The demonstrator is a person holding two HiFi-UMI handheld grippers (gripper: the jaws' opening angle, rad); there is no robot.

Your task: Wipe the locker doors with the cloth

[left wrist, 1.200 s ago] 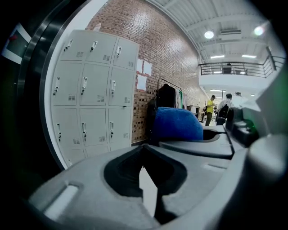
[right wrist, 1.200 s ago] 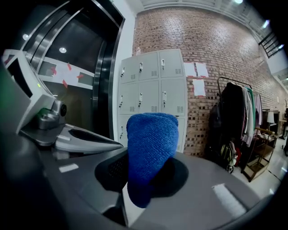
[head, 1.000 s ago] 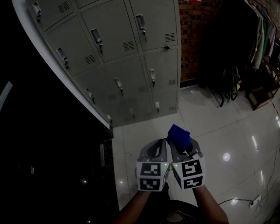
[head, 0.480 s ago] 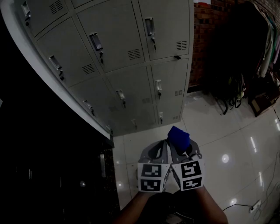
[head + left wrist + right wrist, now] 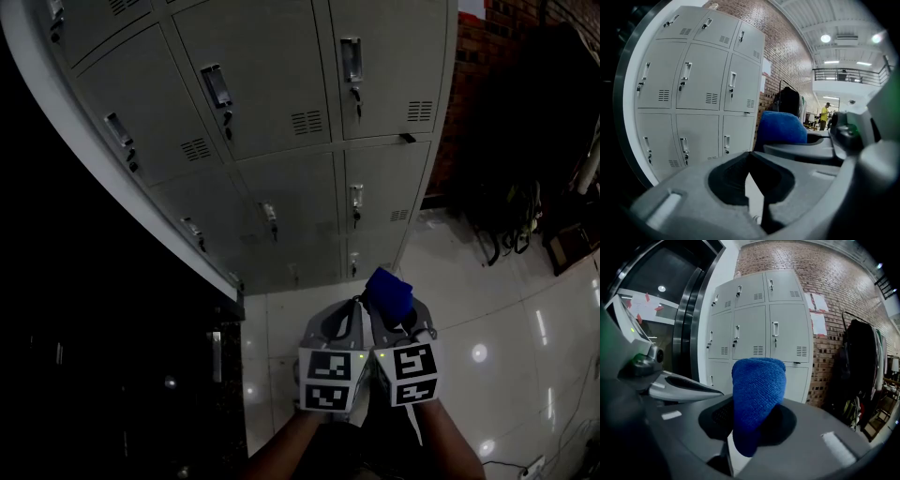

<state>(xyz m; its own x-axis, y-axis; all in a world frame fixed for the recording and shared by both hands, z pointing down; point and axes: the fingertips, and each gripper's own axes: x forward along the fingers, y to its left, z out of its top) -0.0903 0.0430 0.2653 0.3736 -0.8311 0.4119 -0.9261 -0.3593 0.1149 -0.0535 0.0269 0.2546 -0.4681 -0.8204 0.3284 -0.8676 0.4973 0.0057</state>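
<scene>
Cloth gripped, lockers ahead, no wiping yet.
My right gripper point(image 5: 752, 430) is clamped low on the blue cloth point(image 5: 757, 390), whose bunched top pokes out of the jaws toward 12 o'clock. My left gripper point(image 5: 751, 176) sits just beside it at 9 o'clock, jaws pressed together on nothing. The lockers point(image 5: 281, 141) stand from 10 to 12 o'clock, apart from the cloth. It looks soft, light and limp; I judge it will squash flat and drag a little on painted metal. Holding it low seems right, leaving the free top to meet the doors.
</scene>
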